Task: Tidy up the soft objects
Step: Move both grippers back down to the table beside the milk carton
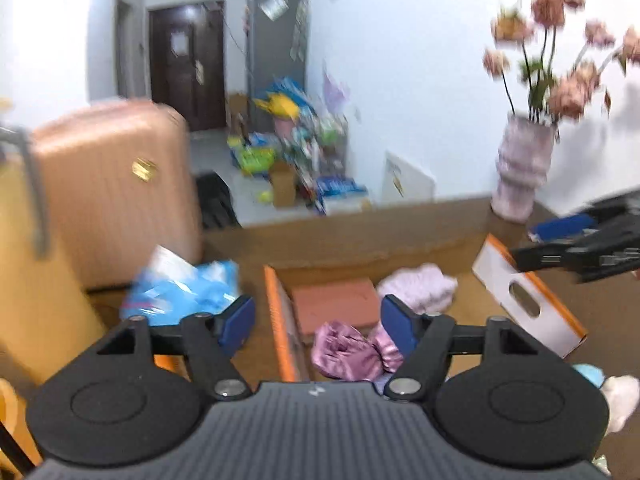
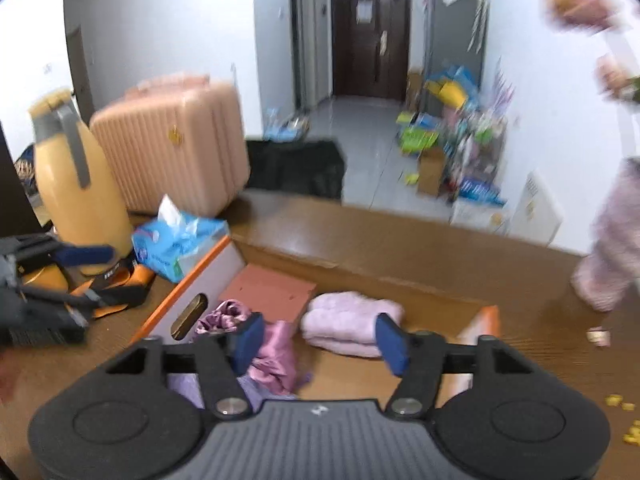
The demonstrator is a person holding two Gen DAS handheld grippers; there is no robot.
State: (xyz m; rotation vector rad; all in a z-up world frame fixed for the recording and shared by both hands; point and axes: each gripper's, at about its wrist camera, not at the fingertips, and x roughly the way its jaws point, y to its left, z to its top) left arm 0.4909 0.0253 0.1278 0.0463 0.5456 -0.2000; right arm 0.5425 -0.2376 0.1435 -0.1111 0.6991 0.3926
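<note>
Left wrist view: you are holding the left gripper [image 1: 318, 322] with jaws wide and empty above the crumpled mauve satin cloth [image 1: 348, 346] in the orange-rimmed cardboard box [image 1: 280, 320].

Right wrist view: your right gripper [image 2: 320, 340] is hanging wide, empty, near the folded pale pink fleece [image 2: 348, 322]. A release seems just done; next you are needing another loose soft item.
</note>
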